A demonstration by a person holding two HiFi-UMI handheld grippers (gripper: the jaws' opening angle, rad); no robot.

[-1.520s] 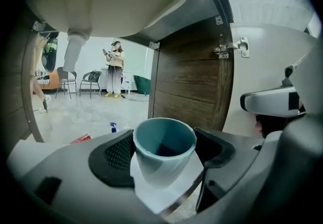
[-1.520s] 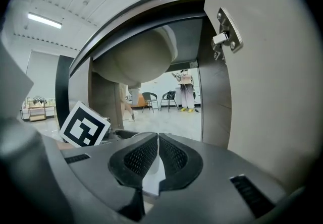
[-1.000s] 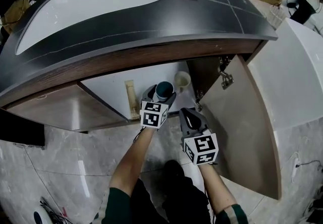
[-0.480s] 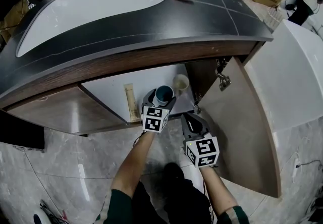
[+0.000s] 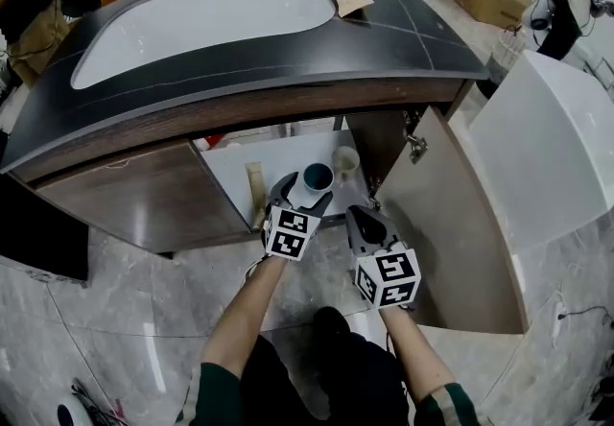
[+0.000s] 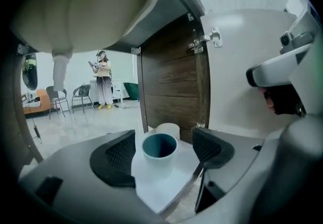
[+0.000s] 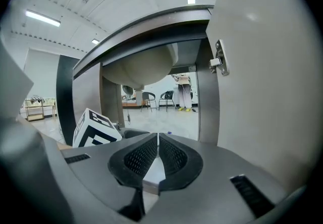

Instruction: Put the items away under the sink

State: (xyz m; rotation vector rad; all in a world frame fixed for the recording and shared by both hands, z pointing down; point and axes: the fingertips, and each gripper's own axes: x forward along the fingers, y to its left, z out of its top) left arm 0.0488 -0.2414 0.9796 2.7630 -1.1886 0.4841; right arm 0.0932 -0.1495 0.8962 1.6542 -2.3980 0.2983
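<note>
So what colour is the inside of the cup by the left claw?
The cup is teal inside; the left gripper view shows it best.

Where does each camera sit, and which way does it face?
Head view: on the person's head, looking steeply down at the sink, open cabinet door and teal cup; both forearms, left tool and right tool show.
Left gripper view: on the left tool, looking into the cabinet; its open jaws flank the teal cup.
Right gripper view: on the right tool, facing the cabinet opening; its jaws are shut, empty; left tool's marker cube at left.
Shared: both gripper views show the basin underside and door hinge.
</note>
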